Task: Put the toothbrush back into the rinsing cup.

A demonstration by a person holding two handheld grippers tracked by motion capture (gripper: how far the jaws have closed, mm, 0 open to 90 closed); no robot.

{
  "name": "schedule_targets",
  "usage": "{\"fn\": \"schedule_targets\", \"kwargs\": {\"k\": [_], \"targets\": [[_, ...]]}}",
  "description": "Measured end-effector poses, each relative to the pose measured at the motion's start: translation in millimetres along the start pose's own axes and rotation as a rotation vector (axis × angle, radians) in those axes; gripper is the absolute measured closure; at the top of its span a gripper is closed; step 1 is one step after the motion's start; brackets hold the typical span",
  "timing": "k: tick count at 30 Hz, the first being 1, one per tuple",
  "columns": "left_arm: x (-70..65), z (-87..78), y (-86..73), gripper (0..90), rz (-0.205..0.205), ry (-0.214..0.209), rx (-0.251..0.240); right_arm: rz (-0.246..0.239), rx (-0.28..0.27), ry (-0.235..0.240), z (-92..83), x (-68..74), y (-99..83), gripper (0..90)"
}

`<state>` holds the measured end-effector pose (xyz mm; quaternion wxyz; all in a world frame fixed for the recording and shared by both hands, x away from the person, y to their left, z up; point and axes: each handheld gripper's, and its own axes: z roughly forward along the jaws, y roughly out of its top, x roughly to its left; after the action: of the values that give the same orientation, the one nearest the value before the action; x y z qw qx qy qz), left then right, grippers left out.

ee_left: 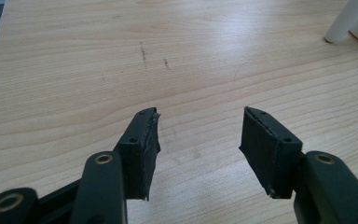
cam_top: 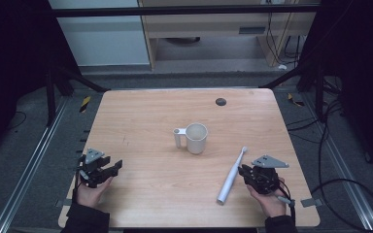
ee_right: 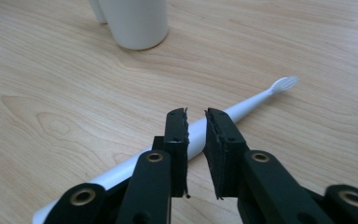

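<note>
A white electric toothbrush (cam_top: 231, 176) lies flat on the wooden table (cam_top: 150, 116), its brush head pointing away towards the far right. A white mug (cam_top: 196, 138) stands upright at the table's middle, with its handle to the left. My right gripper (cam_top: 243, 170) sits just right of the toothbrush handle. In the right gripper view its jaws (ee_right: 196, 113) stand almost together with a narrow gap. The toothbrush (ee_right: 254, 99) runs slantwise beneath them, not gripped, and the mug (ee_right: 135, 23) is beyond. My left gripper (cam_top: 117, 166) rests at the table's left, its jaws (ee_left: 200, 114) wide open over bare wood.
A small dark round disc (cam_top: 220, 101) lies near the far edge of the table. The mug's handle and side (ee_left: 354, 21) peek in at the top right of the left gripper view. Black frame posts and cables surround the table.
</note>
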<state>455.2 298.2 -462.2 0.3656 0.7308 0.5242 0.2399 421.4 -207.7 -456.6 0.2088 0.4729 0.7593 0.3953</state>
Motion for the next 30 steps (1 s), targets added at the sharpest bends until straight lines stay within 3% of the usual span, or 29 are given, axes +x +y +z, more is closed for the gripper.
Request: {"fn": "schedule_targets", "kwargs": {"k": [9, 30], "targets": [[-0.7, 0.2, 0.3, 45.5, 0.003, -0.002, 0.001, -0.020, 0.019, 0.043, 7.2, 13.0, 1.0, 89.4], [-2.5, 1.6, 0.3, 45.4, 0.015, -0.003, 0.012, -0.061, 0.081, 0.114, 25.2, 34.9, -1.7, 89.9]]}}
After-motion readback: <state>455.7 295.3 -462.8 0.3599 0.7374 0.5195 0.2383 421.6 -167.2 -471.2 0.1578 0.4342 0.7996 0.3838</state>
